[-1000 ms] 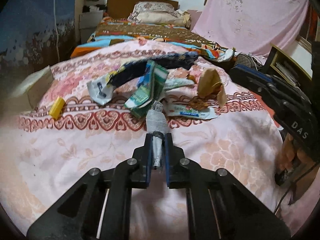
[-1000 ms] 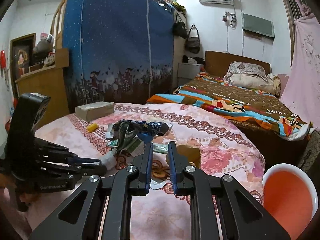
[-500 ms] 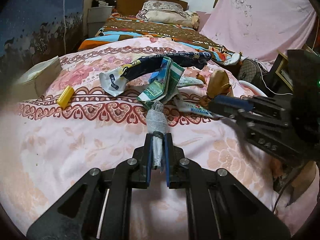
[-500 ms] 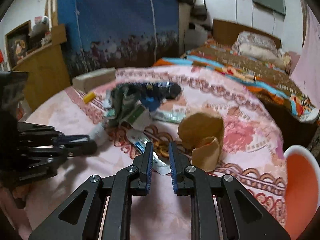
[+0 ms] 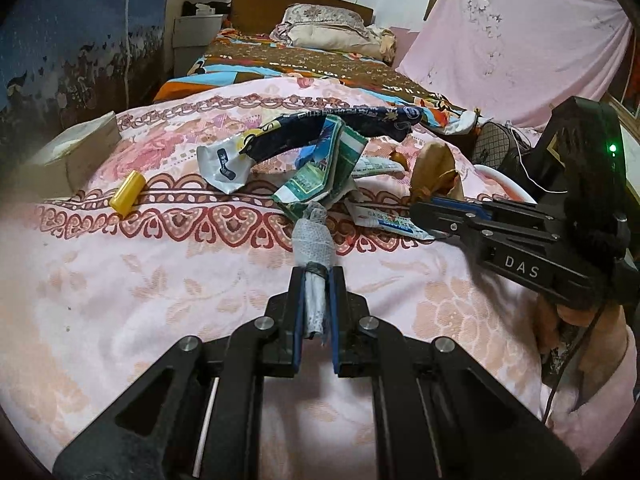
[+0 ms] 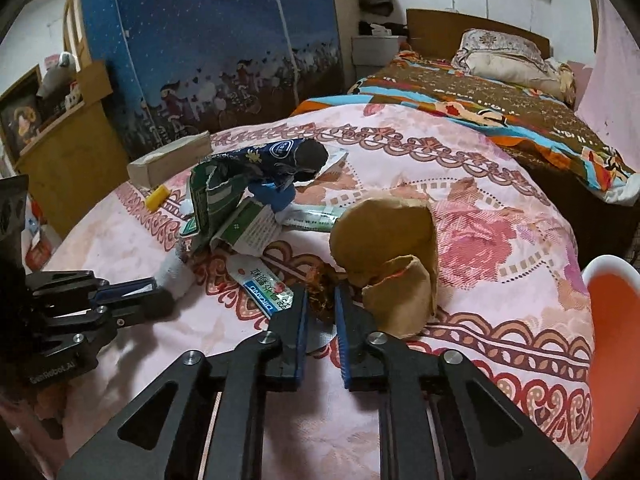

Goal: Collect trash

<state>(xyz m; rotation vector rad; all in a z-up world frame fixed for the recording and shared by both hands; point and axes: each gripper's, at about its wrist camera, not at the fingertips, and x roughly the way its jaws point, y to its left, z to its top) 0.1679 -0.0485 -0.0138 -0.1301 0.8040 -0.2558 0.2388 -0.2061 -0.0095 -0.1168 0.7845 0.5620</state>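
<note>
Left gripper [image 5: 316,276] clamped on a white gauze-wrapped roll [image 5: 313,240], which sticks forward toward the litter heap on the pink floral bedspread [image 5: 120,304]. Right gripper [image 6: 321,296] low over the spread, fingers parted a narrow gap, tips at a flat white-and-blue sachet [image 6: 262,286] and a brown scrap [image 6: 320,284]; whether they pinch anything cannot be told. Crumpled brown paper bag [image 6: 386,248] just right of the tips. Green-and-white carton wrapper [image 6: 208,208] and dark blue foil packet [image 6: 264,162] piled behind. Small yellow cylinder [image 5: 127,193] lies apart, left. Orange bin with white rim [image 6: 612,320] at the bed's right edge.
</note>
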